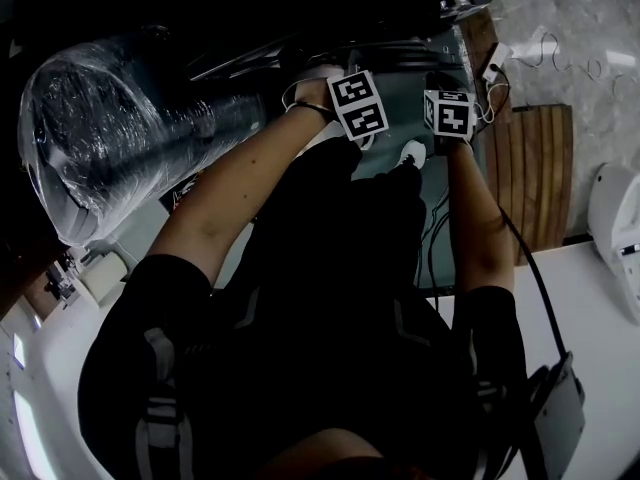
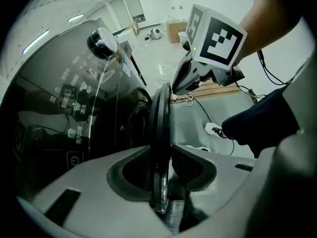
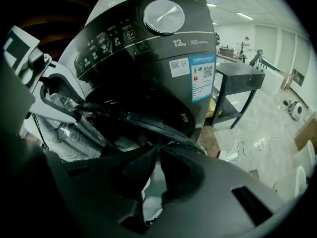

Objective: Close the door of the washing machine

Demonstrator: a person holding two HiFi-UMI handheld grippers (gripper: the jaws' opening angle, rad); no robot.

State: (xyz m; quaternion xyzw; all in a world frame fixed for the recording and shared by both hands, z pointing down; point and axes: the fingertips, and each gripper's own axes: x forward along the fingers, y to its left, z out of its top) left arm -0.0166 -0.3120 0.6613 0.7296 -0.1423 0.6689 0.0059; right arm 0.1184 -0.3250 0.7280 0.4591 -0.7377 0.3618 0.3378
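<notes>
The dark washing machine has a silver knob, and its round door stands ajar. In the left gripper view the door is edge-on. My left gripper is shut on that rim, one pad on each face. My right gripper has its tips together on the door's edge. It also shows in the left gripper view, higher on the same rim. In the head view only the two marker cubes, left and right, show past the person's arms.
A large plastic-wrapped cylinder lies to the left of the machine. A slatted wooden board and loose cables lie on the floor to the right. A black metal rack stands beside the machine. The person's shoe is near the door.
</notes>
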